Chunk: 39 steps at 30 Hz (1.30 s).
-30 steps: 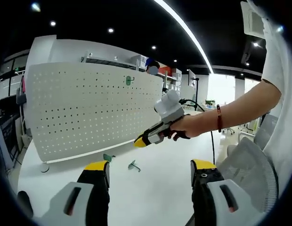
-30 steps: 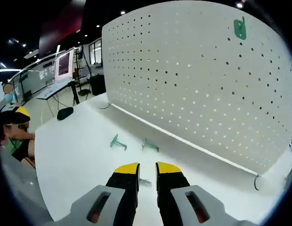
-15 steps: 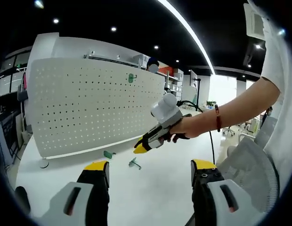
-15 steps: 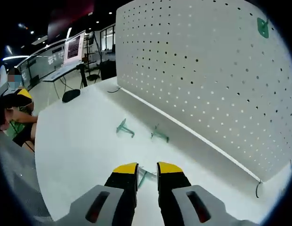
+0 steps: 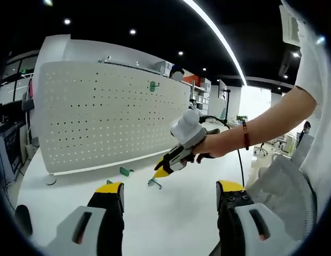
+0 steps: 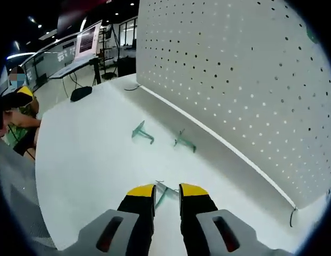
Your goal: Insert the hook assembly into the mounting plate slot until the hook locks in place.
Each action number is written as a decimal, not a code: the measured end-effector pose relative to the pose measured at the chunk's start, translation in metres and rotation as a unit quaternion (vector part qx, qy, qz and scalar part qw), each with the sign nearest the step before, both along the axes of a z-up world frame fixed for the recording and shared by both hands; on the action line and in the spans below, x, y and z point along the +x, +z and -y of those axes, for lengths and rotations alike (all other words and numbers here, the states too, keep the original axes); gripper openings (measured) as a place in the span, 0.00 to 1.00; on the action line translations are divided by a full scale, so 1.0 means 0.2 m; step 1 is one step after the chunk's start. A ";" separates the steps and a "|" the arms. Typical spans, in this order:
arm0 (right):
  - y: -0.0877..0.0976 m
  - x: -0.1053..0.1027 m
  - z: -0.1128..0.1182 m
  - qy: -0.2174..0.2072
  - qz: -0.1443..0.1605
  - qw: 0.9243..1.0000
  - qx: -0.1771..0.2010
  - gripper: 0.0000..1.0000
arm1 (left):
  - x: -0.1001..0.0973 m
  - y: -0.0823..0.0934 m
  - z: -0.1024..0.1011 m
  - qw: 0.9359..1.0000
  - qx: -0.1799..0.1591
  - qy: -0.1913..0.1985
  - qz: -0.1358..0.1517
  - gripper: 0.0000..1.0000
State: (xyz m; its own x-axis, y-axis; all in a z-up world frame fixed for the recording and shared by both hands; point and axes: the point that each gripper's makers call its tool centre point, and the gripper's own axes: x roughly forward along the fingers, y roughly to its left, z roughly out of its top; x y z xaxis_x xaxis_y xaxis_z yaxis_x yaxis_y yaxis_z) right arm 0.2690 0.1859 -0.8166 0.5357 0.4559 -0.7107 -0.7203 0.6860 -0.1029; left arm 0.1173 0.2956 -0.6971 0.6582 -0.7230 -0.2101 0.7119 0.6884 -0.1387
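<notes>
Right gripper view looks down its own tool (image 6: 166, 191), whose yellow-tipped jaws stand narrow around a small green hook (image 6: 161, 193) lying on the white tabletop (image 6: 85, 170); whether the jaws already pinch it I cannot tell. Two more green hooks (image 6: 142, 131) lie farther off, near the foot of the white pegboard (image 6: 235, 80), which stands upright along the far side of the tabletop.

Left gripper view shows the left tool (image 5: 170, 193) with its jaws wide apart and nothing between them, held back above the tabletop (image 5: 75, 186). Ahead of it a hand (image 5: 208, 146) carries the right tool (image 5: 161, 173), tip down at a hook on the tabletop. One green hook (image 5: 152, 86) already hangs high on the pegboard (image 5: 101, 122).

The task looks to be at its start: the pickup is underway, and the lift, the carry to the pegboard and the push into a slot until the hook locks are all left to do.

Against the picture from a second ago, the right tool has dropped from mid-air to the tabletop, and in its own view the hook has come from just past the tips to between them. The left tool has kept its wide stance.
</notes>
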 end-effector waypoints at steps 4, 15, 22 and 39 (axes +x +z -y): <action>-0.02 0.00 0.00 -0.001 -0.007 1.000 -0.003 0.16 | 0.00 -0.01 -0.01 1.000 0.005 0.001 -0.002 0.72; -0.08 0.03 -0.01 0.003 -0.017 1.000 -0.018 0.16 | 0.01 -0.02 -0.05 1.000 0.010 0.009 -0.004 0.71; -0.11 0.03 -0.01 0.005 -0.025 0.999 -0.022 0.14 | 0.02 -0.02 -0.06 1.000 0.011 0.013 -0.005 0.71; -0.14 0.02 0.01 -0.003 -0.034 0.999 -0.026 0.04 | 0.02 -0.04 -0.06 1.000 0.007 0.015 -0.009 0.71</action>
State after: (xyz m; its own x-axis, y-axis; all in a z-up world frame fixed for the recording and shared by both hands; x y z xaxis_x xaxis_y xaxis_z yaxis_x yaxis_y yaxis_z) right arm 0.2725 0.1840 -0.8442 0.4879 0.4148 -0.7681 -0.7228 0.6852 -0.0891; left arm 0.1205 0.3078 -0.7046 0.6751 -0.6999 -0.2331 0.6886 0.7112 -0.1413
